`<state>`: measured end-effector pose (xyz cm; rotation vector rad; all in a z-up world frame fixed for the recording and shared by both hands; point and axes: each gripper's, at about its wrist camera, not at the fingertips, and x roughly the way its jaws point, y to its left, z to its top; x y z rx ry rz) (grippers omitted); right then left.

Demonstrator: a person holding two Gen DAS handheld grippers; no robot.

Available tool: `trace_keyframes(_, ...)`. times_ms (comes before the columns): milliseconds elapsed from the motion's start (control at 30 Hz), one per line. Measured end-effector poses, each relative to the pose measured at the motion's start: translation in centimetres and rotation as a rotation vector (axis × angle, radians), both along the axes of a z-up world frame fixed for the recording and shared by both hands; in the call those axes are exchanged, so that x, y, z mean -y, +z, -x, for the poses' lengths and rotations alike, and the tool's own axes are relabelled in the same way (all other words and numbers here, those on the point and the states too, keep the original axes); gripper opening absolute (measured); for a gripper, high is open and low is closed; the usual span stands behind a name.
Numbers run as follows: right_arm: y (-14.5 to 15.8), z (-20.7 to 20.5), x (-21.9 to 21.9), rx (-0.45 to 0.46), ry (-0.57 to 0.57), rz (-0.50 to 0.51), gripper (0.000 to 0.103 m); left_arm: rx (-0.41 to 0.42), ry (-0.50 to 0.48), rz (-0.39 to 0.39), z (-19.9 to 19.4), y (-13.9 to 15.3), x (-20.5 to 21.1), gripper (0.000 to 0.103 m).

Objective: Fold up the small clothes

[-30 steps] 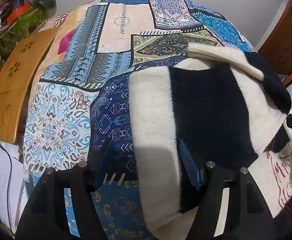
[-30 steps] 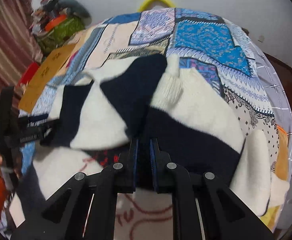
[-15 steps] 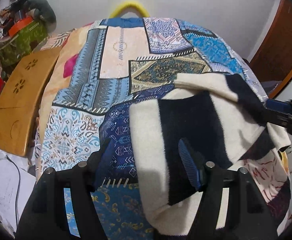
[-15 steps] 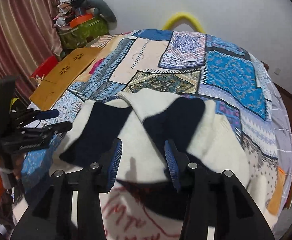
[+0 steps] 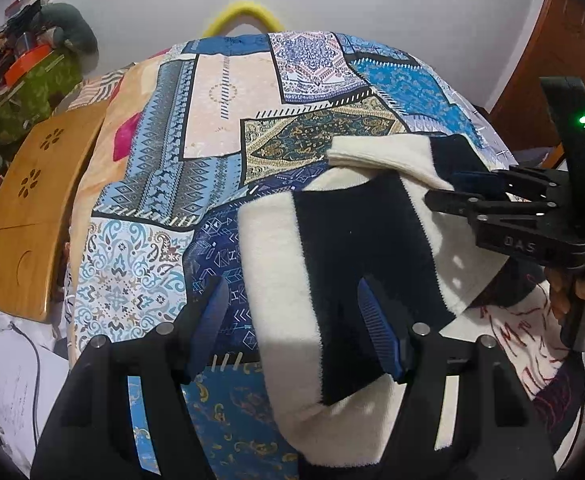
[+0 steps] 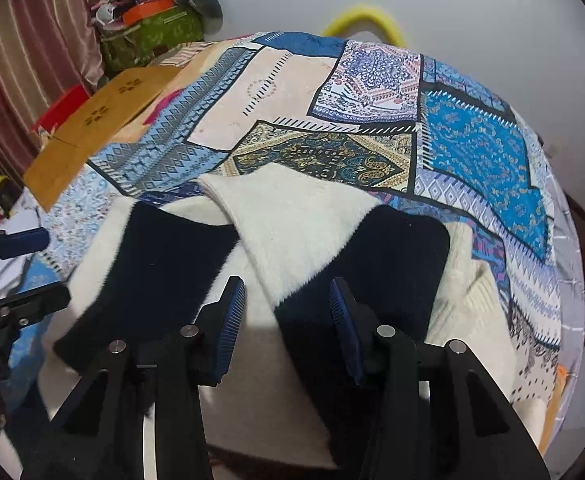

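We hover both spread grippers, left gripper (image 5: 292, 320) and right gripper (image 6: 288, 316), over the striped sweater (image 6: 304, 224); next, pinch the 12 o'clock sleeve edge squarely.

"DAS", perhaps cut off, on the right hand-held gripper (image 5: 458, 189).

R tool (image 6: 286, 322) open, empty | over b/w sweater (image 6: 300, 224) | on patchwork bedspread (image 6: 472, 152)

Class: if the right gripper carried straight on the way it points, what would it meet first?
Most likely the striped sweater lying on the patchwork bedspread: the right gripper hangs open just above it, though depth is hard to judge.
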<state>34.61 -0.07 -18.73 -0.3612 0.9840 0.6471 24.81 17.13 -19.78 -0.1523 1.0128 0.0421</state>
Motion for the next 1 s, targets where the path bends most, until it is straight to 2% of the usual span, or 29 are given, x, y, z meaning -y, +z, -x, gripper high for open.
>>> trace_keyframes(133,-0.4,-0.4,0.0,0.032,-0.030,0.028,0.012,-0.011,0.006,0.011,-0.1,-0.4,-0.1,0.067)
trace_keyframes(167,-0.1,-0.4,0.3,0.023,-0.043,0.004,0.009,-0.015,0.006,0.011,-0.1,-0.6,-0.1,0.067)
trace_keyframes(467,4.8,0.9,4.7,0.054,-0.113,-0.148,0.008,-0.020,0.007,0.007,0.0,-0.5,0.2,0.067)
trace_keyframes(633,6.5,2.0,7.9,0.084,-0.142,-0.167,0.008,-0.018,-0.002,-0.003,0.2,0.0,0.8,0.067)
trace_keyframes(833,6.9,2.7,13.1,0.037,-0.223,-0.227,0.008,-0.025,-0.026,-0.015,0.7,0.3,1.9,0.067)
trace_keyframes(1000,5.2,3.2,16.6,-0.033,-0.290,-0.238,0.008,-0.049,-0.056,-0.027,1.3,0.0,2.7,0.067)
